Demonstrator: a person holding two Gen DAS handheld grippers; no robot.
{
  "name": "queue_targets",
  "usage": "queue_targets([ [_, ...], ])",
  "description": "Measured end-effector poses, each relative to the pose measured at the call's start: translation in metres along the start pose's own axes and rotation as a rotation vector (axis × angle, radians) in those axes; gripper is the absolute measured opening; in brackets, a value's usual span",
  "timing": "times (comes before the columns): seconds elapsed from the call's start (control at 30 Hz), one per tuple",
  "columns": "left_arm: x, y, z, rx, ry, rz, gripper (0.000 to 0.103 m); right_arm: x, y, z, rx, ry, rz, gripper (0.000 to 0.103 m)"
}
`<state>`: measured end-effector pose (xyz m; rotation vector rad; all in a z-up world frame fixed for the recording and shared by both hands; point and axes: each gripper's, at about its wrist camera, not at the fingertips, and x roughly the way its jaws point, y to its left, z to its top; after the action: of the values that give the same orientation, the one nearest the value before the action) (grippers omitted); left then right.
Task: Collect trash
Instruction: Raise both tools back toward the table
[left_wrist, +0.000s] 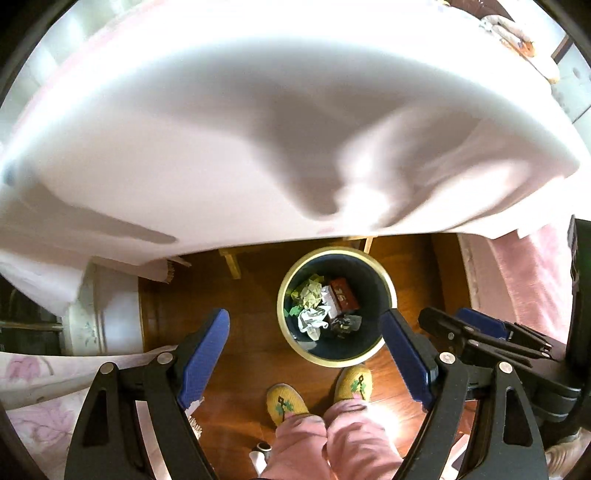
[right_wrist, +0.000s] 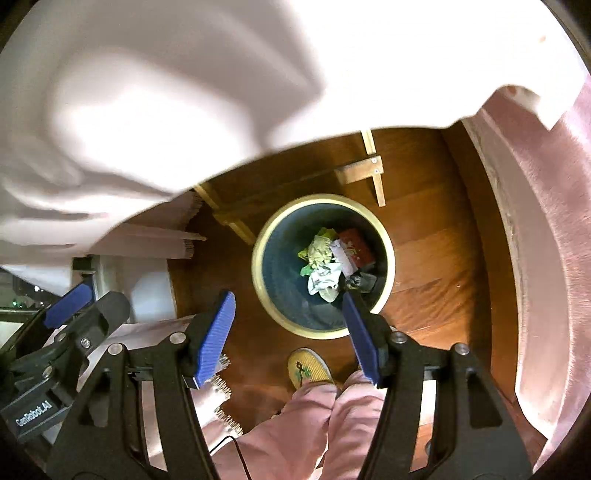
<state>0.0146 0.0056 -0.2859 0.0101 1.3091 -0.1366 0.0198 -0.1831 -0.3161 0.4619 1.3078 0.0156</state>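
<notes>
A round dark bin with a pale rim (left_wrist: 384, 275) stands on the wooden floor below both grippers; it also shows in the right wrist view (right_wrist: 384, 236). Inside lie crumpled yellow-green paper (left_wrist: 308, 293), white paper (left_wrist: 312, 319), a red box (left_wrist: 343, 295) and a dark wad (left_wrist: 345, 325); the right wrist view shows the same yellow paper (right_wrist: 319, 253) and red box (right_wrist: 358, 245). My left gripper (left_wrist: 306, 339) is open and empty above the bin. My right gripper (right_wrist: 290, 321) is open and empty above the bin's near rim.
A white cloth-covered table (left_wrist: 258, 129) fills the top of both views, with wooden legs (right_wrist: 364, 171) behind the bin. The person's pink trousers (left_wrist: 332, 439) and yellow slippers (left_wrist: 286, 404) stand just before the bin. A pink bedspread (right_wrist: 546, 258) lies at right.
</notes>
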Motion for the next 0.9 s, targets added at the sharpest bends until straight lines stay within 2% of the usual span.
queue_targets([
  [0.43, -0.139, 0.010, 0.026, -0.010, -0.100, 0.030, 0.086, -0.114, 0.059, 0.007, -0.125, -0.044, 0.023, 0.059],
  [0.73, -0.231, 0.008, 0.044, -0.030, -0.189, 0.078, 0.086, -0.182, 0.074, 0.018, -0.220, -0.092, 0.052, 0.059],
  [0.9, -0.269, -0.004, 0.067, -0.039, -0.257, 0.113, 0.086, -0.222, 0.079, 0.037, -0.264, -0.163, 0.082, 0.059],
])
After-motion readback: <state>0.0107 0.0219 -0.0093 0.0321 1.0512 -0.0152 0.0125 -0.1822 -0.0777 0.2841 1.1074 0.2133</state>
